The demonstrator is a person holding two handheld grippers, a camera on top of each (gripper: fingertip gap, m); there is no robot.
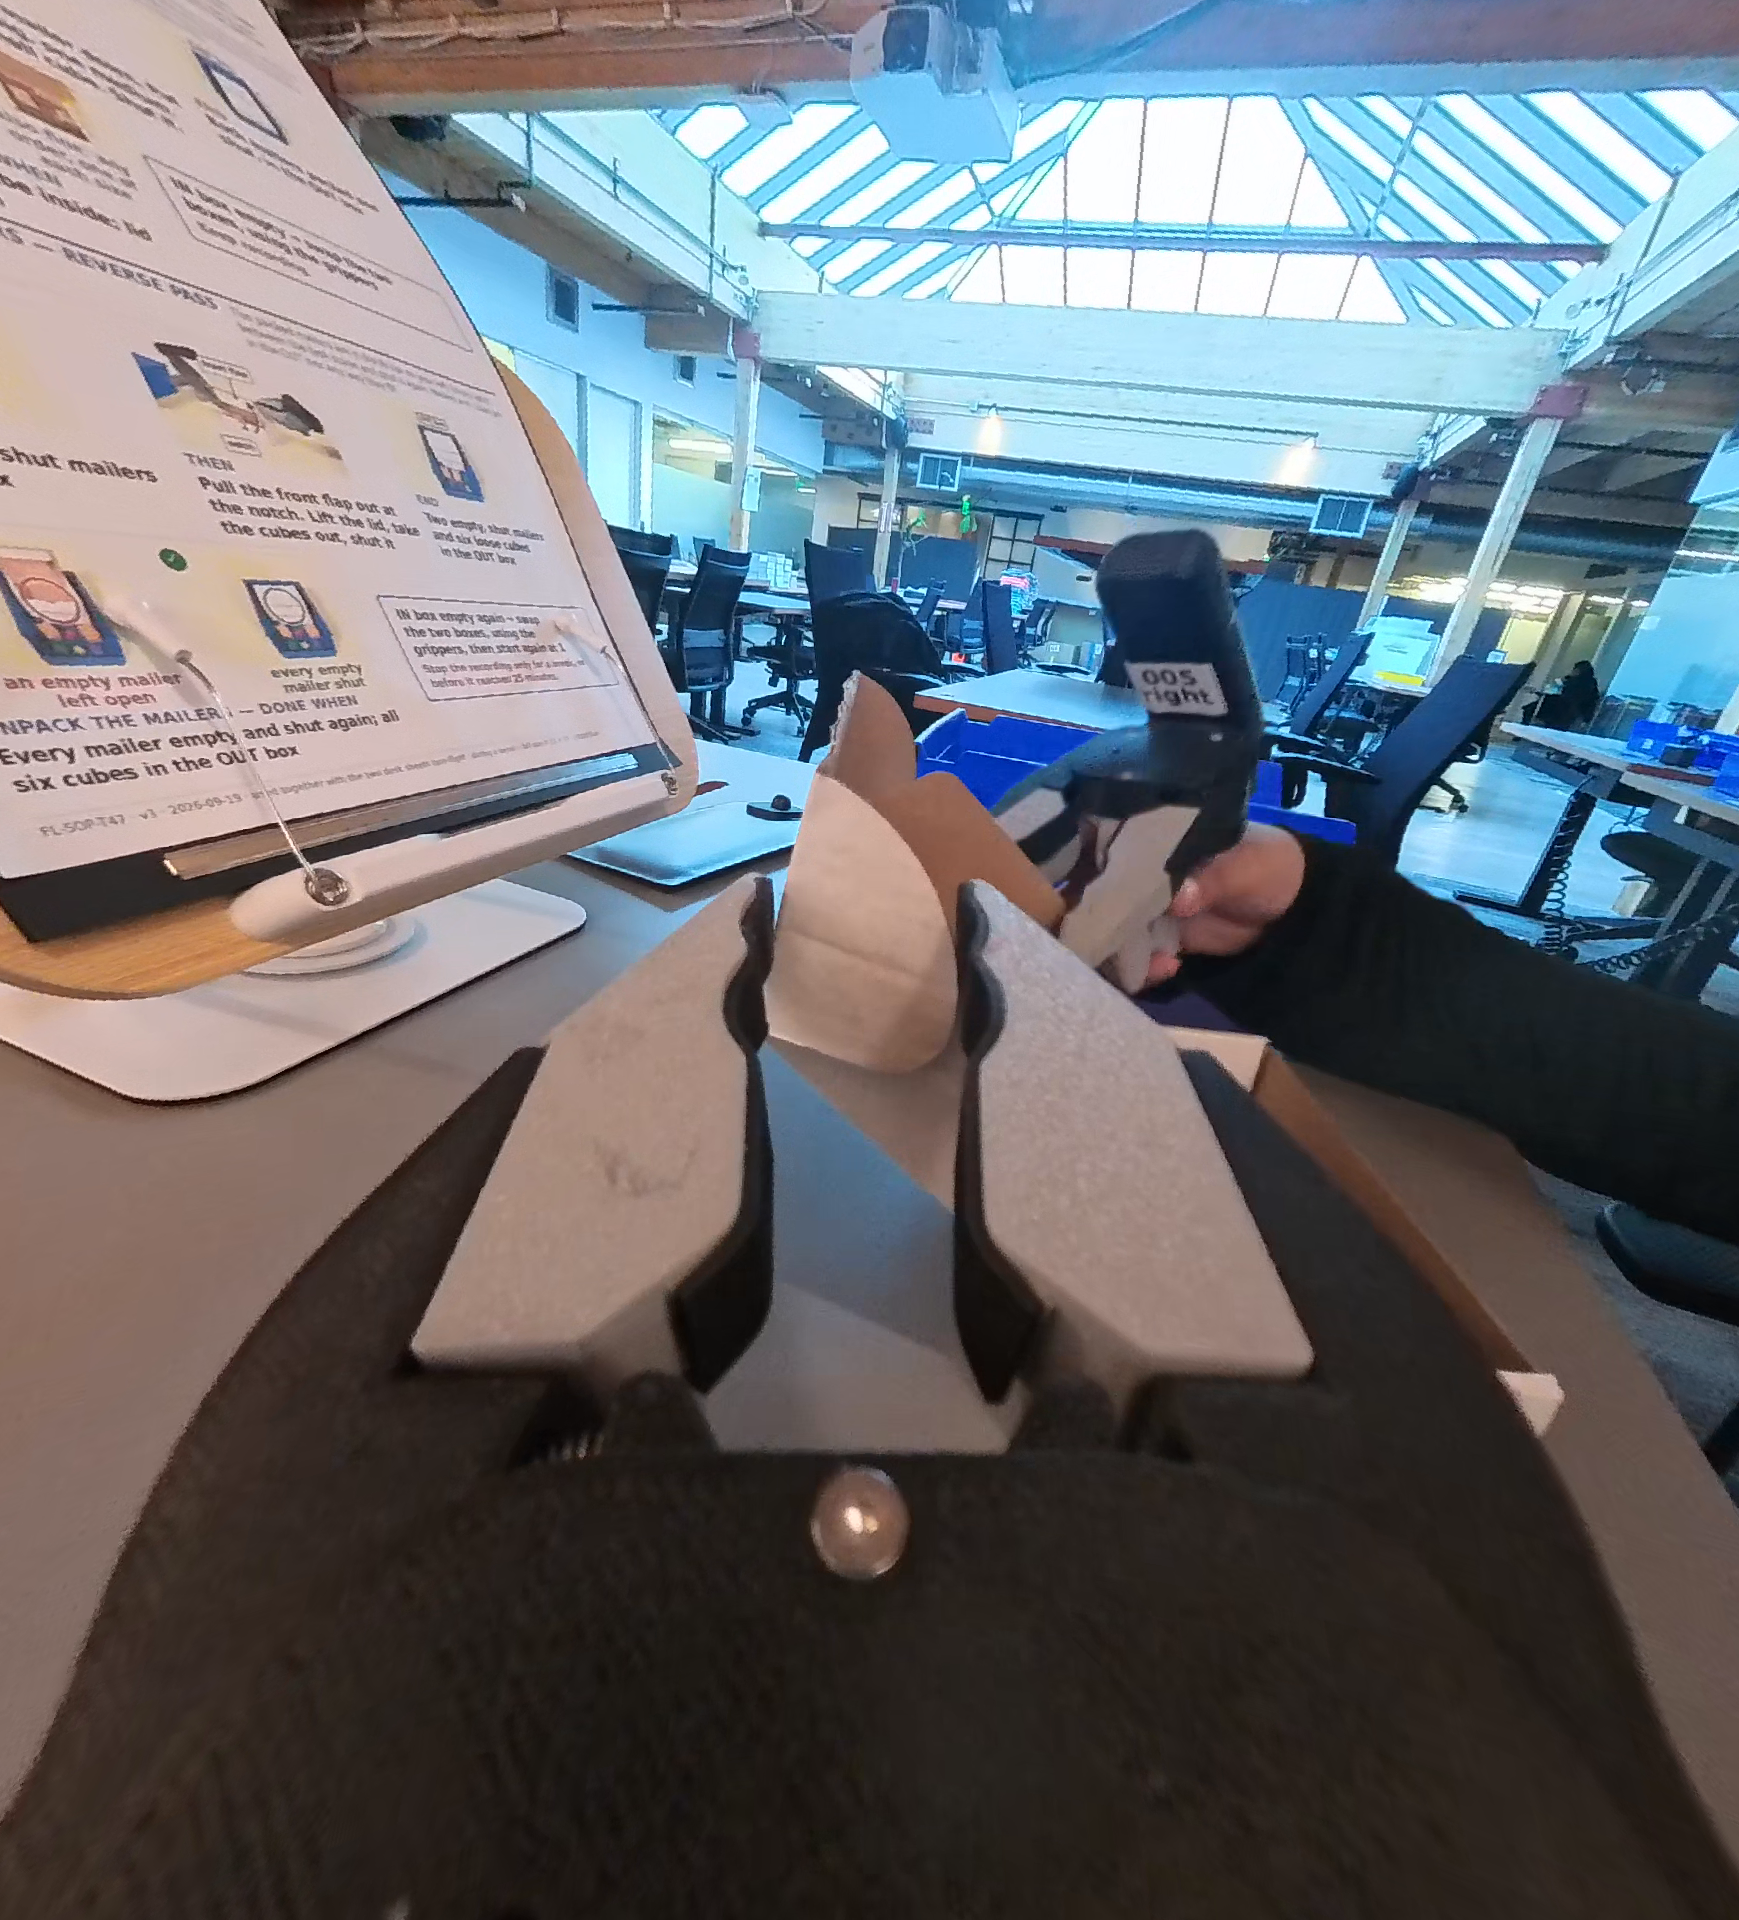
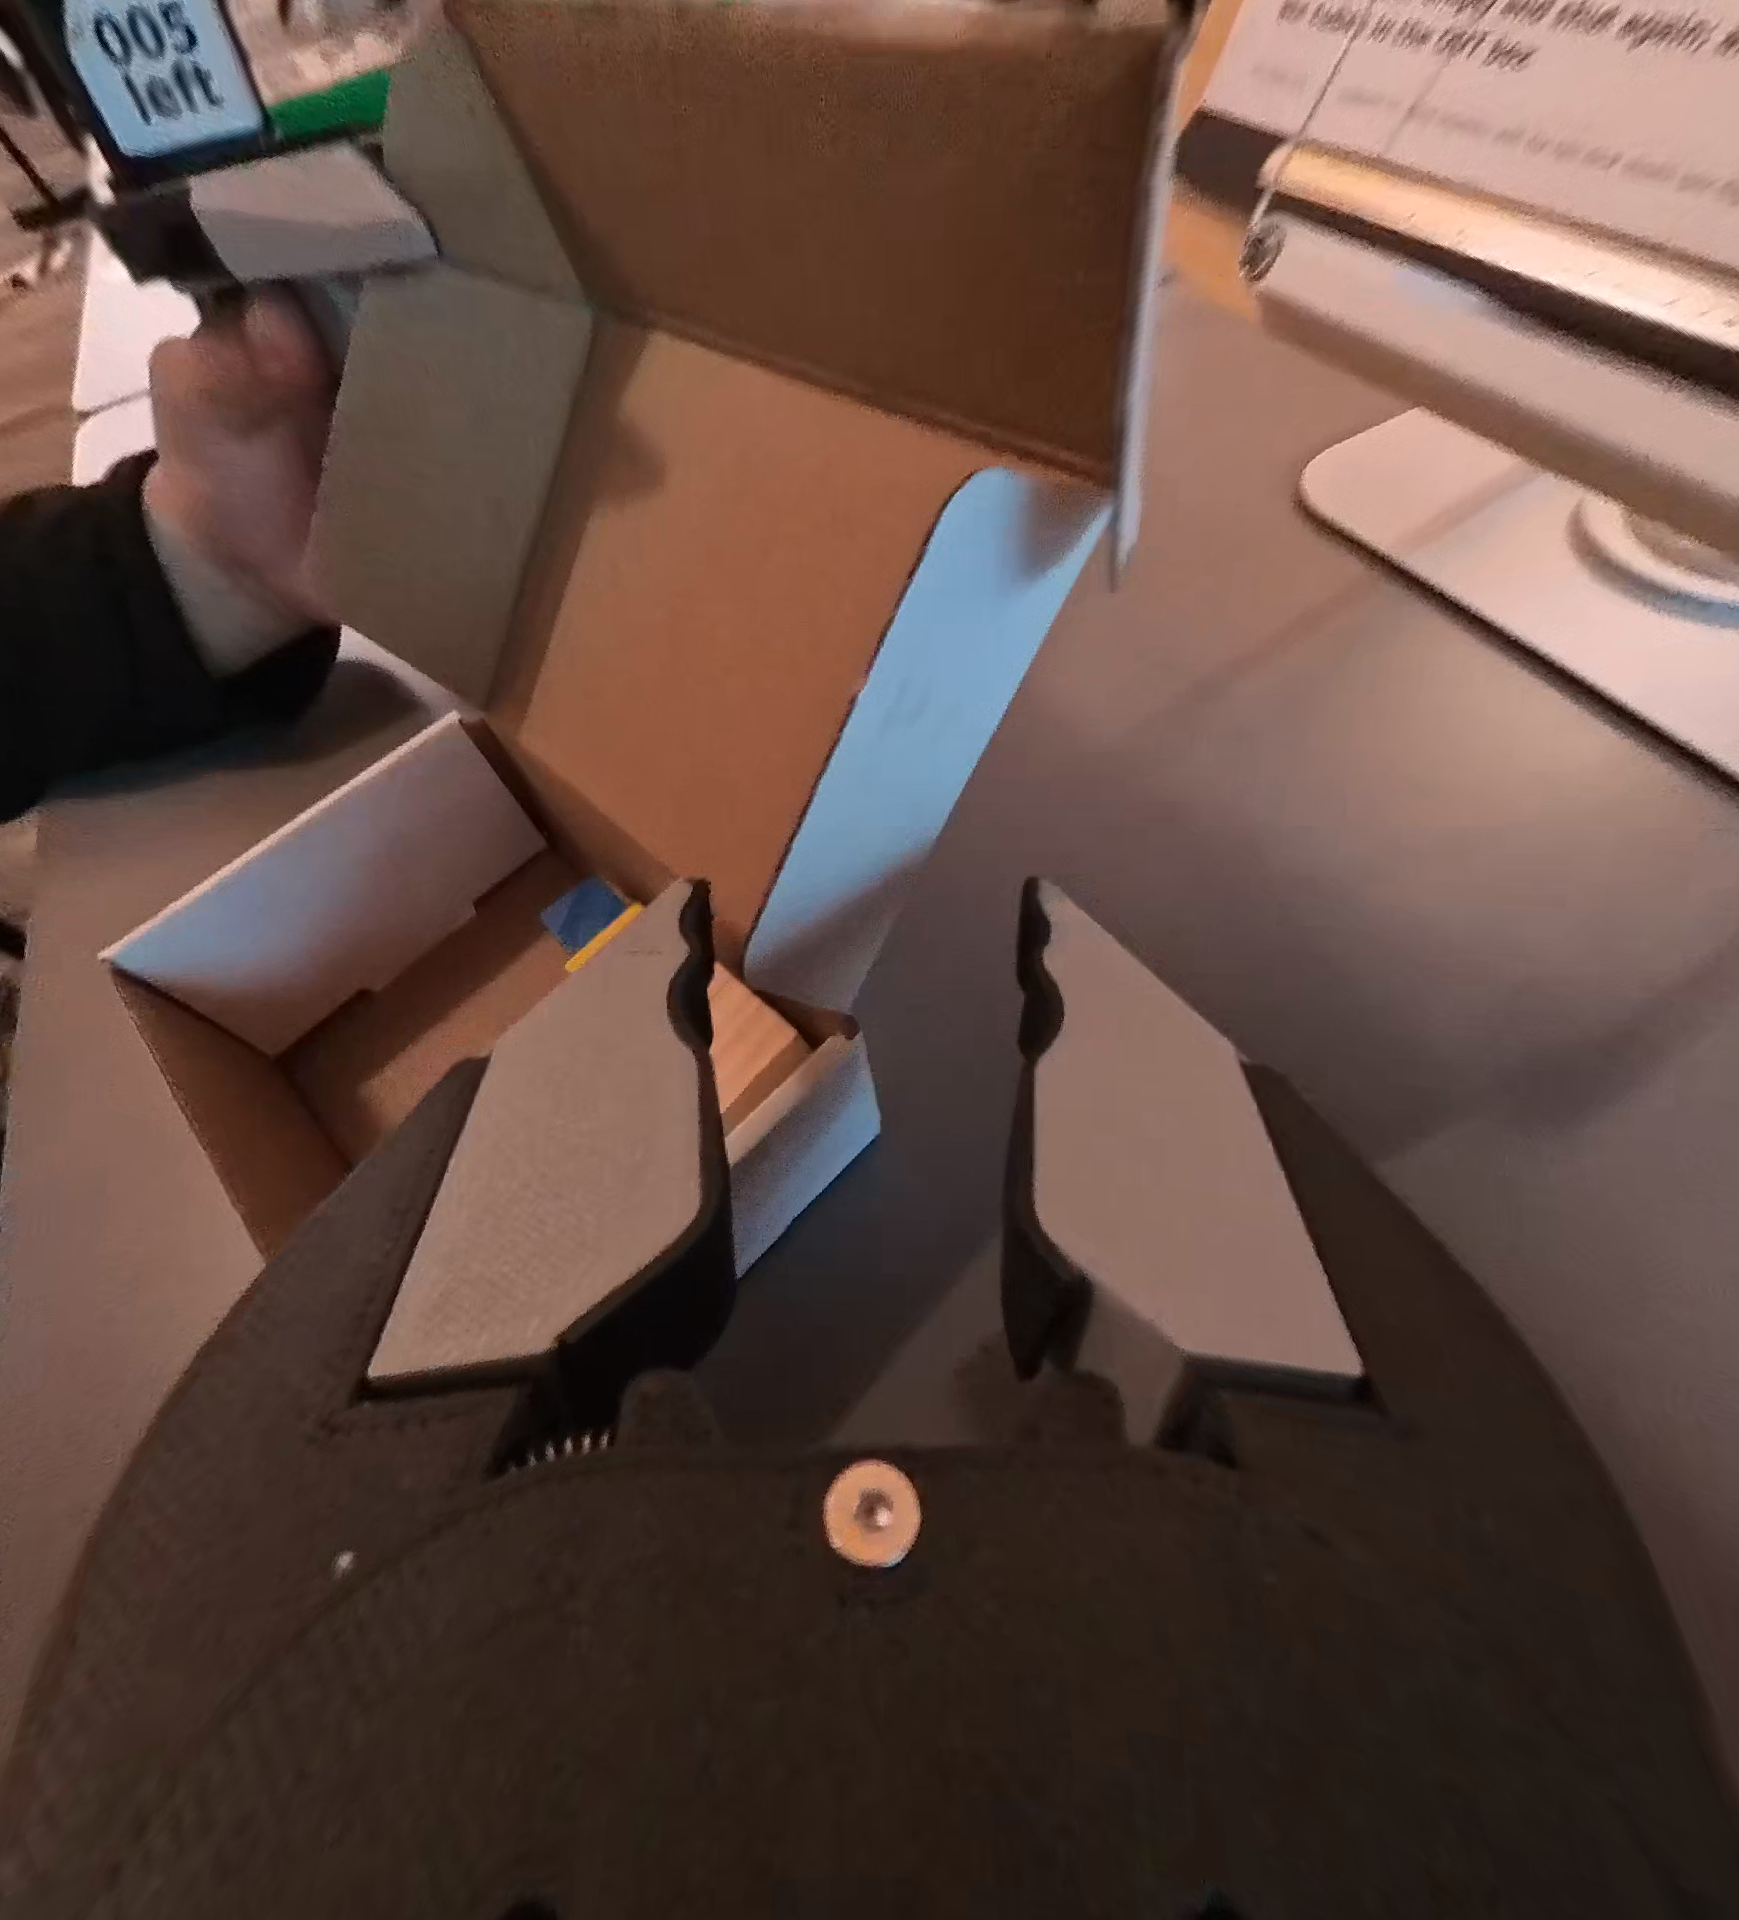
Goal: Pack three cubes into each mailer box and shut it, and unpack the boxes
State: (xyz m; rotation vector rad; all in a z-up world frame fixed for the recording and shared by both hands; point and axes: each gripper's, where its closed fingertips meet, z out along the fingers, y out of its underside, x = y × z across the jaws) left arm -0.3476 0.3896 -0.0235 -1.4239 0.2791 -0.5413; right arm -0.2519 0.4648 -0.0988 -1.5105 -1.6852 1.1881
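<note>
An open mailer box [image 2: 252, 914] stands on the grey table, its lid [image 2: 792, 520] raised. Inside lie a blue and yellow cube [image 2: 584, 925] and a wooden cube [image 2: 756, 1039], partly hidden by my finger. My right gripper [image 2: 865, 966] is open and empty, hovering over the box's front right corner. My left gripper [image 1: 865, 966] has its jaws part way apart with the lid's white side ear [image 1: 844, 831] in the gap. I cannot tell whether they press on it. It also shows at the lid's top left [image 2: 377, 229] in the right wrist view.
A wooden stand holding an instruction sheet [image 1: 221, 468] sits on a white base [image 2: 1467, 540] just beyond the box. A blue bin [image 1: 958, 748] is behind the lid. A person's sleeved arm [image 1: 1519, 1039] crosses on the right. Office chairs and desks stand beyond the table edge. The left gripper's tips are roughly 15 centimeters from the right gripper's. My right tips are roughly 4 centimeters from the wooden cube [image 2: 756, 1039].
</note>
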